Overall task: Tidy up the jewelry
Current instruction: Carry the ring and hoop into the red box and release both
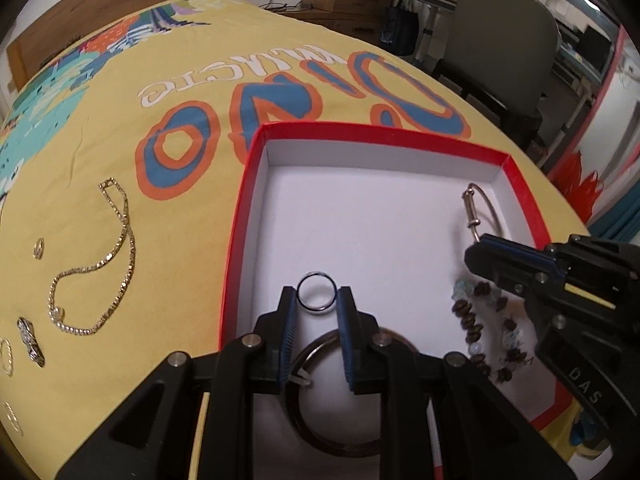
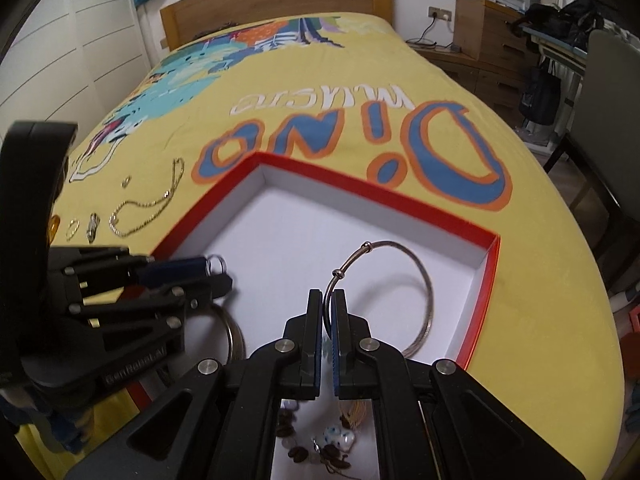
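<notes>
A red-rimmed box point(image 1: 256, 148) with a white floor lies on the yellow bedspread. My left gripper point(image 1: 317, 300) is shut on a small dark ring point(image 1: 317, 277) and holds it over the box floor; it also shows in the right wrist view point(image 2: 216, 266). A dark bangle point(image 1: 320, 344) lies under its fingers. My right gripper point(image 2: 327, 300) is nearly shut with a thin silver wire bangle point(image 2: 424, 280) between its fingertips, over the box floor. A brown bead bracelet point(image 1: 474, 326) lies in the box.
On the bedspread left of the box lie a gold chain point(image 1: 120, 240), a small ring point(image 1: 38, 248), a dark jewelled clasp point(image 1: 30, 340) and more small pieces. The box's far red rim point(image 2: 360, 184) runs across. A chair point(image 1: 508, 40) and desk stand beyond the bed.
</notes>
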`<state>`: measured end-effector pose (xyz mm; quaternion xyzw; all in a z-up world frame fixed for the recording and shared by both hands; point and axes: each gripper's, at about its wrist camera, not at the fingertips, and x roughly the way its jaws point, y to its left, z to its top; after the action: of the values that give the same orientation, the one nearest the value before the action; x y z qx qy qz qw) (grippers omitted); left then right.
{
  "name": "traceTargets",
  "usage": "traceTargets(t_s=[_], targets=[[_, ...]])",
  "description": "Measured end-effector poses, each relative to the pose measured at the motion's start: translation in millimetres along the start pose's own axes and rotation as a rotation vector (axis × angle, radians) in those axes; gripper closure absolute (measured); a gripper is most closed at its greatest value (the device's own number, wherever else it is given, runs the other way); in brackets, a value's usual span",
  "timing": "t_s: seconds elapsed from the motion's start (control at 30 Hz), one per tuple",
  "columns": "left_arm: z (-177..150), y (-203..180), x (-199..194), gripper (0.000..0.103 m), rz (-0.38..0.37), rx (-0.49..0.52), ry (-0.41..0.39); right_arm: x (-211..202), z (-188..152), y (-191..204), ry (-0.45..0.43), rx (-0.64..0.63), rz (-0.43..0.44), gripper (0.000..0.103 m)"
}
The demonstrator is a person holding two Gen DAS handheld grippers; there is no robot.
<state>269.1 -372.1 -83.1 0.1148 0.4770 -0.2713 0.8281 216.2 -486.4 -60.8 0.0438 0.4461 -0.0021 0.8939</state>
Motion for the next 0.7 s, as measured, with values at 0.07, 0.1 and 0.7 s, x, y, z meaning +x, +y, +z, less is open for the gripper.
traceTargets(t_s=[0.07,0.1,0.7], targets=[[-1,0,-1,0.080,-0.009,0.003,0.004,-1,-5,-2,0.007,0.006,0.005,0.097],[0,0,-2,0.077,-0.023,0.002,0.008,-1,-7,-3,0.010,0.011,0.005,0.097],[-26,5,-95,0.067,-0.053,-0.018,-0.063,-87,-19,-2,-0.107,0.113,0.020,0.073]])
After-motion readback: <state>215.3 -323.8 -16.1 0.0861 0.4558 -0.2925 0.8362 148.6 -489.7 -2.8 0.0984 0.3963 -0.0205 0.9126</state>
